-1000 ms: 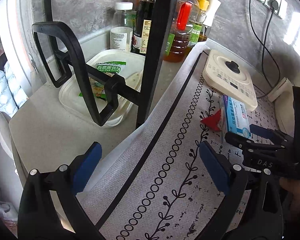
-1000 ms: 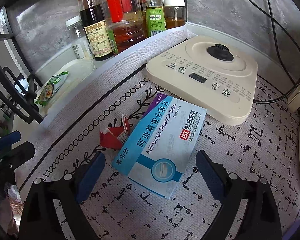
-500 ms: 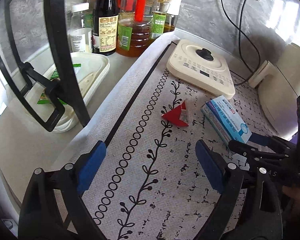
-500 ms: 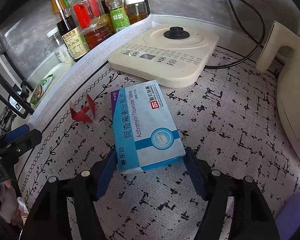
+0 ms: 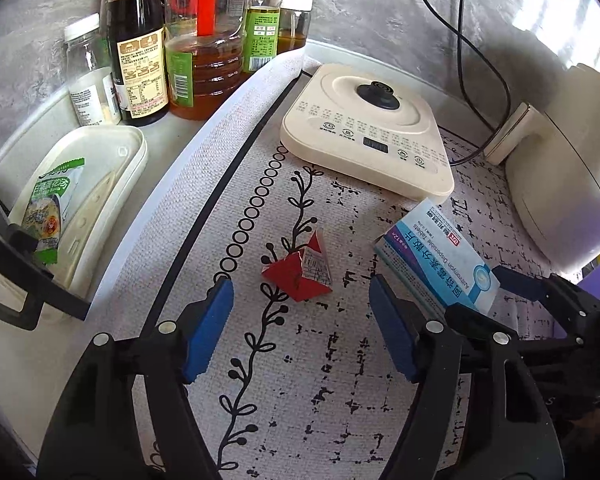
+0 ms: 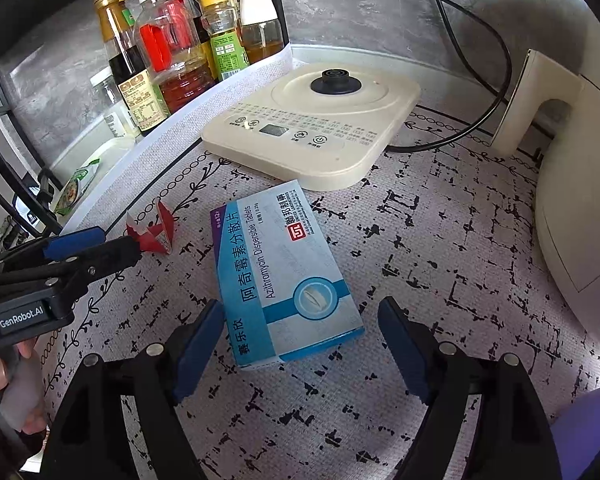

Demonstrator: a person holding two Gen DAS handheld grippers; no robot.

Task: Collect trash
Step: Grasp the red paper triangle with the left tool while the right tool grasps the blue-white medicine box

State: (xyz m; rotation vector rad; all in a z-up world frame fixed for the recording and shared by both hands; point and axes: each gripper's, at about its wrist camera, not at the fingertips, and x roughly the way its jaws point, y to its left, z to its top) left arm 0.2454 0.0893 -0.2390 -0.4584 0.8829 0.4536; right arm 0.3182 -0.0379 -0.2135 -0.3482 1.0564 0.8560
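A torn red paper scrap (image 5: pixel 300 274) lies on the patterned mat. My left gripper (image 5: pixel 298 294) hovers just short of it, tips on either side of its near edge; the jaws are closing and the pads are clear of it. A blue-and-white tablet box (image 6: pixel 284 272) lies flat on the mat. My right gripper (image 6: pixel 302 312) straddles its near end with the jaws opening; the right pad stands clear of the box. In the left wrist view the box (image 5: pixel 440 264) sits to the right, with the right gripper (image 5: pixel 500 292) at its far end. The left gripper (image 6: pixel 96 244) shows beside the scrap (image 6: pixel 152 232) in the right wrist view.
A cream induction cooker (image 5: pixel 364 132) sits behind the trash, its cable running to the wall. Sauce and oil bottles (image 5: pixel 196 40) line the back left. A white tray (image 5: pixel 100 184) holding a green packet (image 5: pixel 52 208) is left of the mat. A white appliance (image 6: pixel 572 184) stands at right.
The left gripper swung right, away from the black rack and tray, to the red scrap, and its jaws narrowed. The right gripper closed in over the box, which has turned on the mat.
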